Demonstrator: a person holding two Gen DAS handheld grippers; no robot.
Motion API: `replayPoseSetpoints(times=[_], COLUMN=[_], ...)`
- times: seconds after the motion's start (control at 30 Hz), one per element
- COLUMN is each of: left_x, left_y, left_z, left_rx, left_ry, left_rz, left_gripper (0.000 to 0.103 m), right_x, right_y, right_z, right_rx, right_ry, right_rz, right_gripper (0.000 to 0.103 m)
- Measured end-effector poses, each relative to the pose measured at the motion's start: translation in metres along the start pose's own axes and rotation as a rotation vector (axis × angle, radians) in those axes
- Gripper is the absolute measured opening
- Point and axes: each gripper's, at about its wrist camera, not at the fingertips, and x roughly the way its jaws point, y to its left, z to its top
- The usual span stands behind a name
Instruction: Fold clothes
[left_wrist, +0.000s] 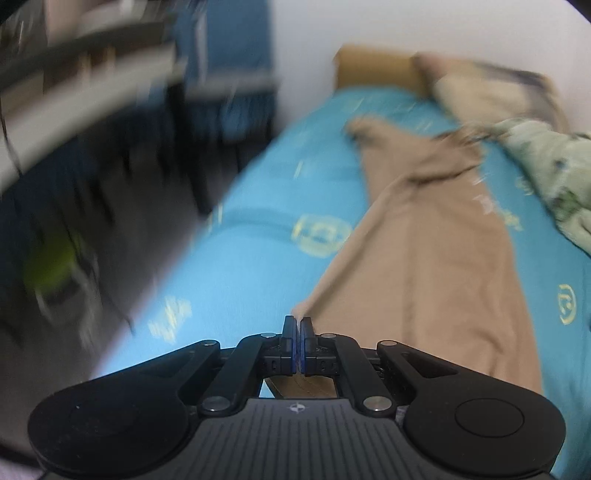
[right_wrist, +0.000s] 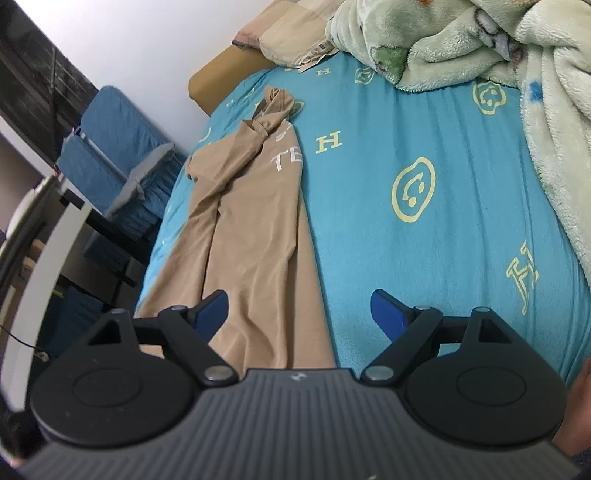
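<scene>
Shirt hem seemingly pinched by left tongs; right tongs gape above it.

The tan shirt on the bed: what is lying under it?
Under the tan shirt only the blue bedsheet with yellow prints shows around its edges. Whatever the shirt covers cannot be seen. The left gripper is pinching its corner; the right gripper is open.

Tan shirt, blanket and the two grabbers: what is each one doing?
Tan cotton shirt with white letters: lying lengthwise, folded narrow, near corner pinched.
Left gripper: shut on the shirt's corner.
Right gripper: open, holding nothing.
Pale green fleece blanket: bunched in a heap.
Turquoise patterned bedsheet: spread flat.
</scene>
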Motion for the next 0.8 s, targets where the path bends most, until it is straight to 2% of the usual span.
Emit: replayPoseSetpoints(times=[0.1, 0.17, 0.27, 0.33, 0.37, 0.4, 0.43, 0.47, 0.5, 0.57, 0.6, 0.73, 0.8], left_x=[-0.04, -0.057, -0.062, -0.051, -0.046, -0.041, -0.036, -0.032, -0.027, -0.015, -0.005, 0.031, 0.045], left_y=[-0.036, -0.058, -0.083, -0.083, -0.083, -0.081, -0.073, -0.064, -0.054, -0.033, -0.023, 0.006, 0.008], left_z=[-0.009, -0.016, -0.027, -0.028, -0.029, -0.028, -0.025, -0.022, -0.018, -0.009, -0.006, -0.008, -0.016], left_rx=[0.18, 0.278, 0.379, 0.354, 0.341, 0.319, 0.268, 0.211, 0.149, 0.033, -0.036, -0.262, -0.311], left_ry=[-0.12, -0.146, -0.084, 0.003, 0.047, 0.087, 0.11, 0.122, 0.129, 0.144, 0.167, 0.293, 0.362], left_rz=[-0.059, -0.14, -0.291, -0.373, -0.414, -0.454, -0.487, -0.501, -0.497, -0.474, -0.457, -0.392, -0.369], left_gripper=[0.002, 0.002, 0.002, 0.003, 0.008, 0.016, 0.02, 0.036, 0.049, 0.062, 0.065, 0.065, 0.065], right_x=[-0.007, -0.011, -0.011, -0.009, -0.007, -0.006, -0.003, 0.0, 0.003, 0.009, 0.013, 0.029, 0.035], right_y=[-0.001, -0.002, -0.005, -0.009, -0.011, -0.013, -0.015, -0.018, -0.02, -0.023, -0.024, -0.026, -0.026], right_z=[0.002, 0.004, 0.005, 0.004, 0.004, 0.004, 0.003, 0.003, 0.001, -0.002, -0.004, -0.014, -0.019], right_rx=[0.023, 0.028, 0.039, 0.057, 0.068, 0.081, 0.096, 0.115, 0.132, 0.154, 0.16, 0.192, 0.19], right_ry=[-0.016, -0.032, -0.031, -0.016, -0.004, 0.009, 0.024, 0.041, 0.06, 0.099, 0.121, 0.211, 0.244], right_rz=[0.02, 0.027, 0.018, 0.024, 0.028, 0.033, 0.04, 0.049, 0.057, 0.069, 0.066, 0.029, -0.001], right_gripper=[0.085, 0.085, 0.085, 0.085, 0.085, 0.085, 0.085, 0.085, 0.085, 0.083, 0.077, 0.077, 0.076])
